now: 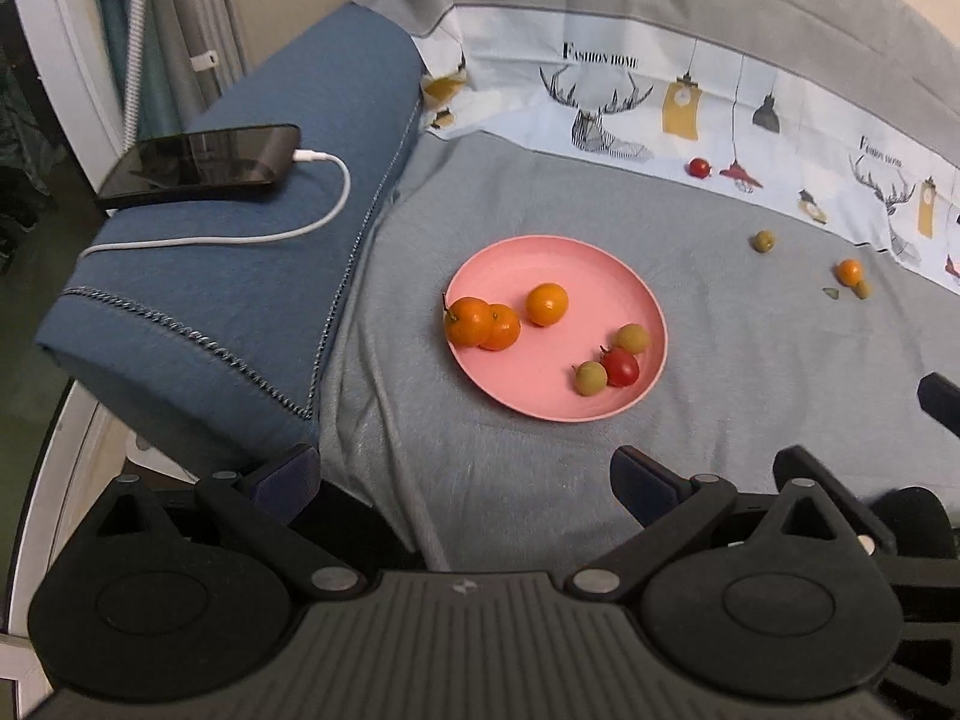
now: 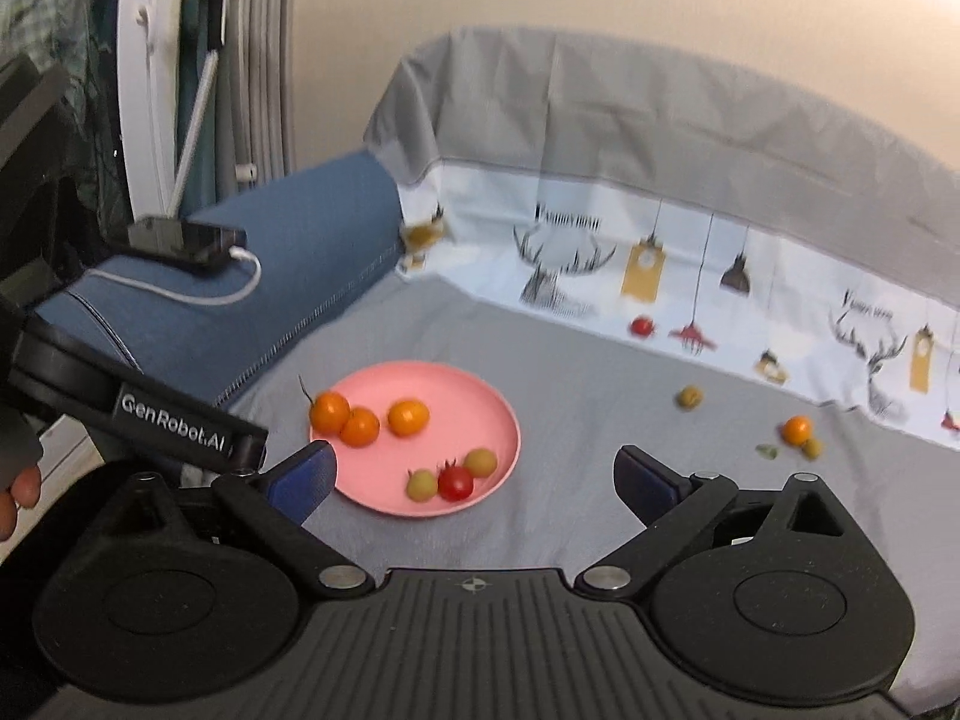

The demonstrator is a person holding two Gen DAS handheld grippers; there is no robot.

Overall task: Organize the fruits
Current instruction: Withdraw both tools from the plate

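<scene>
Both my claws are wide open and carry nothing. My left claw [image 1: 465, 477] hangs over the grey sheet [image 1: 750, 360], on the near side of the pink plate [image 1: 480, 276]. My right claw [image 2: 474, 477] hangs near the plate too, and its left finger [image 2: 300, 477] covers a bit of the plate's near left edge in my right view.

On the plate lie three oranges: two [image 1: 482, 322] touch each other at the left rim, and one [image 1: 546, 303] is just beside them, more to the middle. At the near right side of the plate a red tomato [image 1: 621, 367] sits between two green fruits [image 1: 631, 338], touching the nearer one.

Still on the sheet, well apart from the plate, far to the right: a tomato by the printed border [image 1: 699, 167], a lone green fruit [image 1: 764, 240], and an orange with a small green fruit touching it [image 1: 849, 271].

On the blue armrest [image 1: 240, 276] at the left lies a phone [image 1: 201, 163] with a white cable [image 1: 324, 204].
</scene>
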